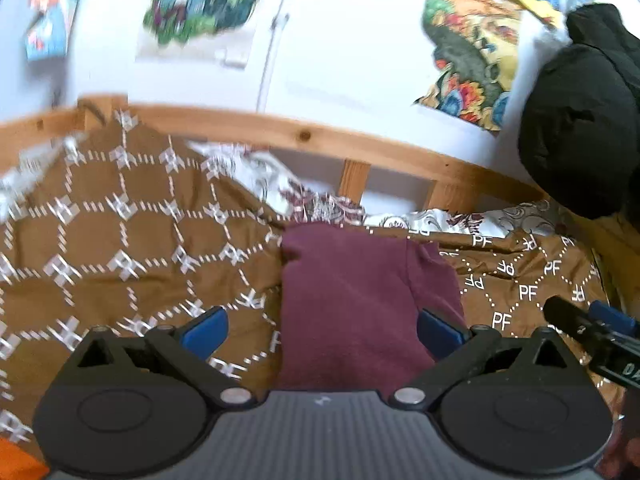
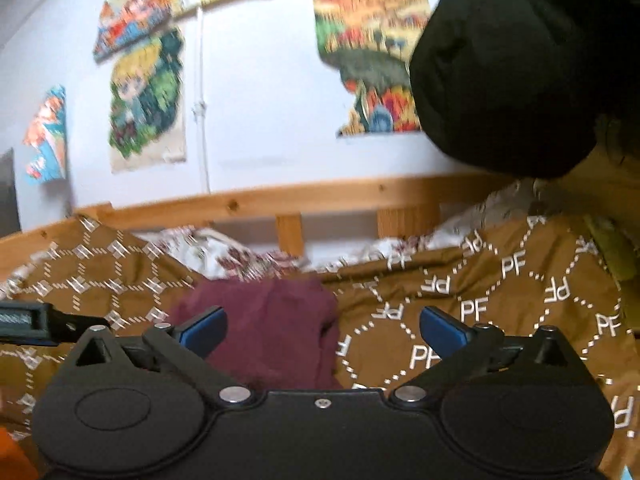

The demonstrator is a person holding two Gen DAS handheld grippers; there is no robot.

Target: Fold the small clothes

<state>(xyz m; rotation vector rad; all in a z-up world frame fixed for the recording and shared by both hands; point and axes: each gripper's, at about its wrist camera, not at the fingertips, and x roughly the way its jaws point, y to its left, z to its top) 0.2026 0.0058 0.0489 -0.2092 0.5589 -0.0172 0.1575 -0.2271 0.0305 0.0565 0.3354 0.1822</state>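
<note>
A small maroon garment (image 1: 352, 296) lies folded on the brown patterned bedspread (image 1: 120, 236). My left gripper (image 1: 322, 330) is open and empty, its blue fingertips apart just above the garment's near part. In the right wrist view the garment (image 2: 272, 320) lies left of centre. My right gripper (image 2: 322, 330) is open and empty, over the garment's right edge and the bedspread (image 2: 500, 300). The right gripper's tip also shows at the right edge of the left wrist view (image 1: 592, 332).
A wooden bed rail (image 1: 312, 136) runs along the white wall behind the bed. A white floral sheet (image 1: 280, 184) is bunched under the rail. A black padded garment (image 1: 580, 112) hangs at the right. Posters (image 2: 148, 100) hang on the wall. Something orange (image 1: 16, 460) sits at the lower left.
</note>
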